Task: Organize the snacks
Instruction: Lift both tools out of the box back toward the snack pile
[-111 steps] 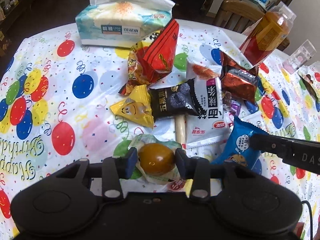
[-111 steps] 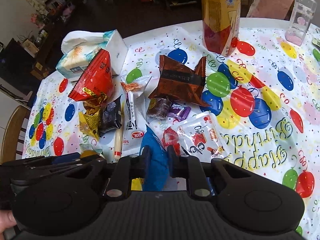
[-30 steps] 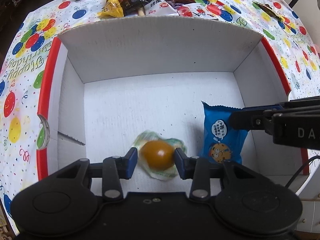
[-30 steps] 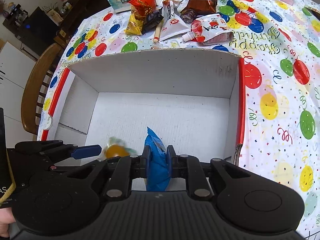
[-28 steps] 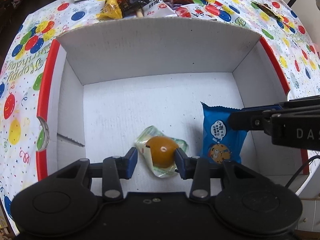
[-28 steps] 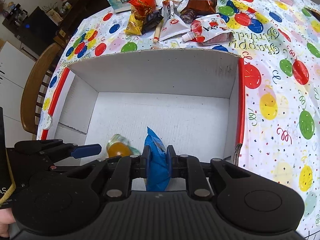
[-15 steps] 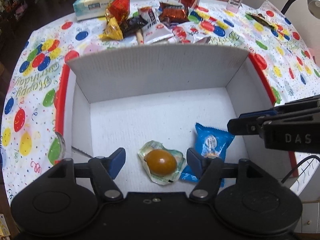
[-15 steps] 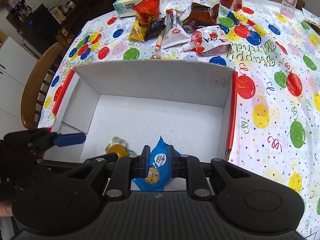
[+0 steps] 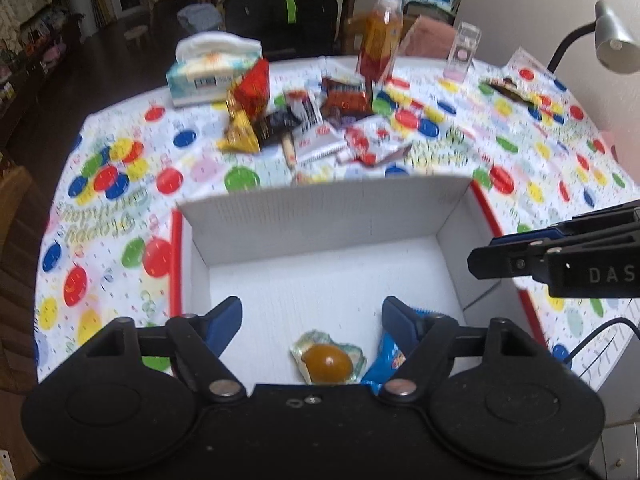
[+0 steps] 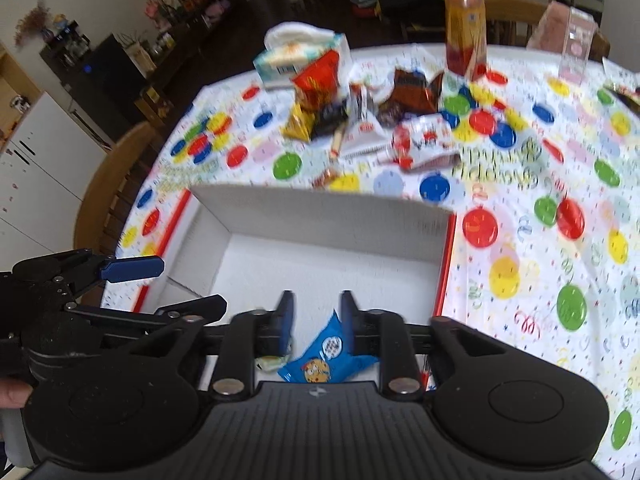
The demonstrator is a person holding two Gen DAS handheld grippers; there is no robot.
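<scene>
Over the white box [image 9: 320, 216], hanging with jaws spread wide: left claw [image 9: 312, 318], gripping nothing, blue pads well apart on either side of the wrapped egg [image 9: 327, 361]. Lying on the box floor at the near edge, that egg, brown inside a clear greenish wrapper, touching or just overlapping the blue packet [image 9: 390, 354] to its right. Showing in the right wrist view with a cookie cartoon on its face, the blue packet [image 10: 326, 356], lying flat on the floor below the right claw [image 10: 316, 316]. Hovering above it with jaws parted and pads clear of the packet on both sides, holding nothing. Reaching in from the right edge of the left view, right claw [image 9: 500, 256], black with a blue pad, over the box's right wall. Resting on a balloon-print cloth [image 9: 120, 184], the box, red-edged on its left and right rims. Lying beyond the far wall, a loose heap of snacks [image 9: 316, 124]: red bag [image 10: 316, 76], yellow packet [image 9: 240, 136], dark brown packet [image 10: 412, 92], white packets, all blurred. Standing far behind the heap, a tissue box [image 9: 212, 76] on the left, an orange bottle [image 9: 380, 44] to the right, and a clear cup [image 9: 462, 52] farther right. Peeking in at the left edge of the right view, a fingertip [image 10: 12, 392] behind the left claw.
</scene>
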